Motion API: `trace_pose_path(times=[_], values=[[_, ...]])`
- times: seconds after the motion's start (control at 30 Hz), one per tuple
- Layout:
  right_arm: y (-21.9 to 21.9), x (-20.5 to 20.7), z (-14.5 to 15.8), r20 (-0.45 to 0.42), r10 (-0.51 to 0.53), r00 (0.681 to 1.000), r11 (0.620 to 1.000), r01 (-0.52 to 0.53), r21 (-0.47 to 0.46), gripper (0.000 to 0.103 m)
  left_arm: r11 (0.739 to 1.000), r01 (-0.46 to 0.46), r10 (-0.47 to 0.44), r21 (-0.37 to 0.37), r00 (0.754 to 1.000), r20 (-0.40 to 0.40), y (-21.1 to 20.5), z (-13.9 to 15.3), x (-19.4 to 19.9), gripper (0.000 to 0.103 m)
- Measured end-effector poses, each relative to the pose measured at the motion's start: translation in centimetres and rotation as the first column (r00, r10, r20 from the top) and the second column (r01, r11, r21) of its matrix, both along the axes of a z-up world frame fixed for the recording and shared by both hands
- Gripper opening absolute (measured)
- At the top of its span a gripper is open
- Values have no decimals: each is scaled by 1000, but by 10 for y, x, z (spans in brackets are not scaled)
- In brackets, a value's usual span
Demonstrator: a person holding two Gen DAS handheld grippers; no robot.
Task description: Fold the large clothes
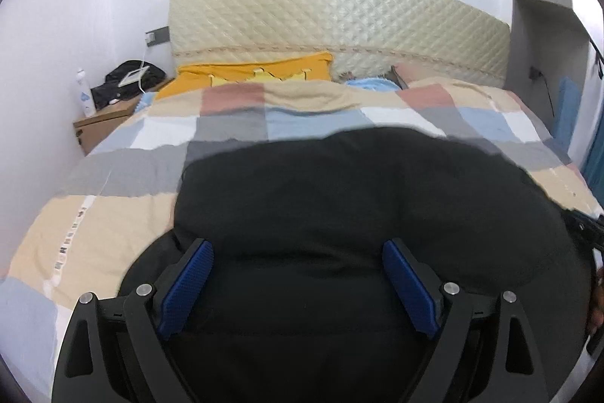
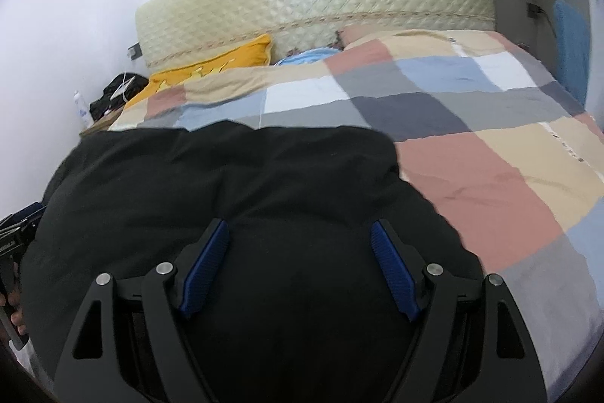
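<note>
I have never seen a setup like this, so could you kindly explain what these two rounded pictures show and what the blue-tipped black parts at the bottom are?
No robot arm here: a person holds a two-finger tool in each hand, each with a wide-angle camera looking along its fingers. One picture comes from the left gripper, the other from the right gripper. The blue strips are the pads on the fingers. Both look across a bed with a patchwork quilt, on which lies a large black garment, bunched up. A yellow pillow and quilted headboard lie beyond. Both grippers hang open above the garment; the left is opening. Neither holds anything.
</note>
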State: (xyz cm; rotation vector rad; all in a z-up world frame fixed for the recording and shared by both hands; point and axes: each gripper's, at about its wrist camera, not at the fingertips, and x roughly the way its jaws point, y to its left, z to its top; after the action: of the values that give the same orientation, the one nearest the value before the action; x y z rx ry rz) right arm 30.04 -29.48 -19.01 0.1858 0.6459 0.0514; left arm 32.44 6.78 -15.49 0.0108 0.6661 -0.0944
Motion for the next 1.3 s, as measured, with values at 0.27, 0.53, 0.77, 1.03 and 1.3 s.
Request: trace_pose_path(times=[0.27,0.53,0.77,1.03,1.3], values=[[-14,-69,76,121,-151,981,988,146,53,82,993,-77,61,84,983,174,-41,77,-69,91],[-7,-152,158,269,-167,949,985,153,74,88,996,-55,39,72,978,205,-69,161,-152,95],[16,-215,217,342,-71,937,997,52,65,95,1000,-7,3,20,978,207,-72,223,-226,95],[34,-287,258,445,-45,894,999,34,33,103,999,31,-26,-15,961,274,-65,264,-286,95],[50,-321,259,443,-5,897,1000,1,10,103,998,63,-63,9,956,287,-62,262,-319,97]])
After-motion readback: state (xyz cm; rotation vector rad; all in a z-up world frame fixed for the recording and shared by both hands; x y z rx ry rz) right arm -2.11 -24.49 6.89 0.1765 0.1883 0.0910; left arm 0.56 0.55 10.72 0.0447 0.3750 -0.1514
